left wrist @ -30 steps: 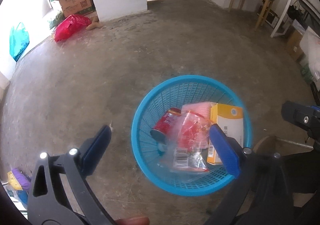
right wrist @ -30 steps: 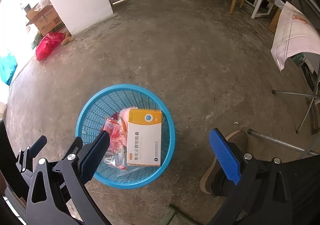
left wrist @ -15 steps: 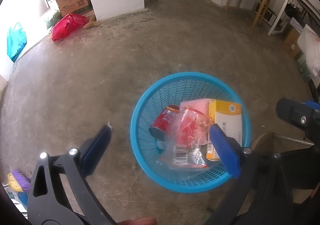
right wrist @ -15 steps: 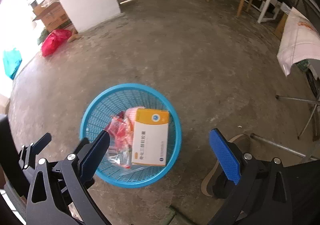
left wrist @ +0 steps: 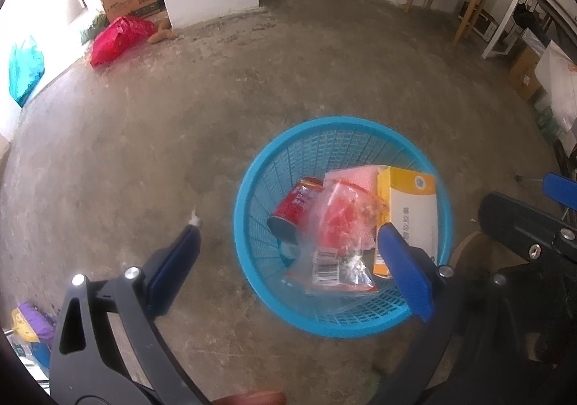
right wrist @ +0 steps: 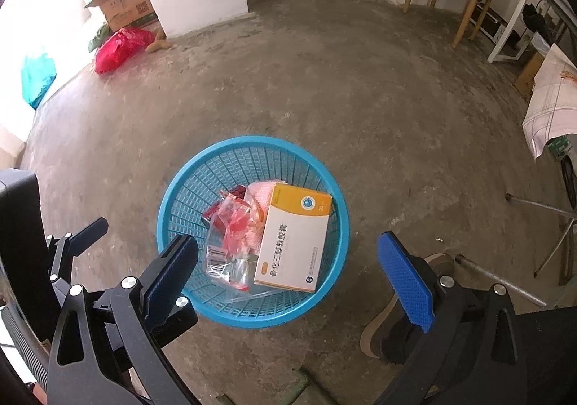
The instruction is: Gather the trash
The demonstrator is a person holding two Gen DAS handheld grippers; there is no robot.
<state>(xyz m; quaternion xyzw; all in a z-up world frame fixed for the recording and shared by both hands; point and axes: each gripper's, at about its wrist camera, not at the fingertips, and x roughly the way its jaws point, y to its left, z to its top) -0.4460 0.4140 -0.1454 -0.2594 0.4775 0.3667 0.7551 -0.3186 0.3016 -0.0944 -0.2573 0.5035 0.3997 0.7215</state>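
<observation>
Bare concrete floor point(left wrist: 180, 116), blue basket point(right wrist: 339, 225) holding trash, both tools point(left wrist: 288, 243) point(right wrist: 288, 261) spread wide, empty.

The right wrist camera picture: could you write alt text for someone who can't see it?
A round blue plastic basket sits on a bare concrete floor, holding a white and orange box, a clear plastic wrapper and a partly hidden red can. The open right gripper hangs above it, empty.

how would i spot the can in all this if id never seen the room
Find the round blue basket on the concrete floor. The can lies tilted against its left inner wall, beside a clear wrapper. It is the only red cylinder among flat packets and a box.
</observation>
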